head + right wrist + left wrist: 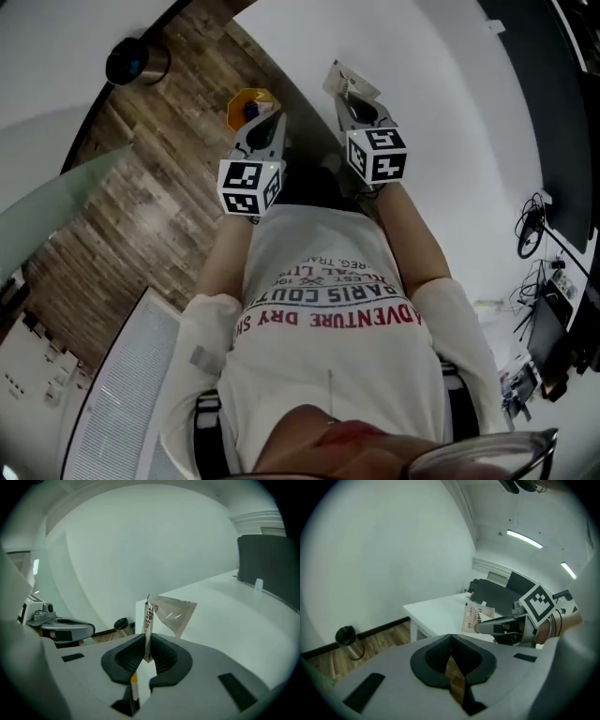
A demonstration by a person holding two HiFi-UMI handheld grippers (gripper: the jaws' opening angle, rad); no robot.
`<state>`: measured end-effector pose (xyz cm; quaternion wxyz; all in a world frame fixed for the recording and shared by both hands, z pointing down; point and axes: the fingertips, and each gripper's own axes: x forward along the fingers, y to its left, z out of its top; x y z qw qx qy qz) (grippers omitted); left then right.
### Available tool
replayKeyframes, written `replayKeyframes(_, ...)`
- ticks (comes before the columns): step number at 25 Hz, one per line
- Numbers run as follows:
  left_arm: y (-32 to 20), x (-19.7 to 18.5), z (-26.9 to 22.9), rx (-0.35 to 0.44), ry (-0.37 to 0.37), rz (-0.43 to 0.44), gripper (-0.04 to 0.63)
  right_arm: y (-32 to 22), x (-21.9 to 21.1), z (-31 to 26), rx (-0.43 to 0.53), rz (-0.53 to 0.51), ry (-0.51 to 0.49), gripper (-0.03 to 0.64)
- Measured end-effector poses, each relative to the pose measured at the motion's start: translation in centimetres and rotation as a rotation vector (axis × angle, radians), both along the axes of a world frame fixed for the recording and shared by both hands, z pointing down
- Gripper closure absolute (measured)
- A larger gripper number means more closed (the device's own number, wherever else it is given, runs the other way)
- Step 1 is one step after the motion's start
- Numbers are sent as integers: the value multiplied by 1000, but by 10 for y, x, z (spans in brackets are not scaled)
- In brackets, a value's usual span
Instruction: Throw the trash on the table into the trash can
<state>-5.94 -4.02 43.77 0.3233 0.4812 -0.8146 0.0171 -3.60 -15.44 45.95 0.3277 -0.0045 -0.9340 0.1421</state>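
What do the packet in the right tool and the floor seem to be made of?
Packet: thin glossy plastic or foil film, judging by its highlights and creases. Floor: brown grained planks, matte; wood or laminate, unclear which.

Office: white desk (441, 103), dark screen (499, 595), cables (531, 223).

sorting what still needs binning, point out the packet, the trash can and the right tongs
packet (176, 613): right gripper view, its clear face above the pads
trash can (348, 644): left gripper view, its dark side wall
right tongs (146, 641): right gripper view, between the tips shut on the packet
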Motion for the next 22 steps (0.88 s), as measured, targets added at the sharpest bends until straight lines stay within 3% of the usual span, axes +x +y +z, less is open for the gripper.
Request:
replayKeyframes(5, 106, -34, 17, -14, 21, -191, 571, 99, -43, 22, -16, -191, 44, 561)
replayKeyframes(10, 201, -56, 58, -50, 79, -330, 571, 189, -64, 80, -38, -327, 149, 561)
replayKeyframes(16, 275, -74, 150, -68, 197, -446, 571, 264, -83, 215, -54, -415, 337, 561)
replayKeyframes(22, 308, -44, 265, -85, 330, -550, 571, 286, -71, 370, -15, -496, 503, 558)
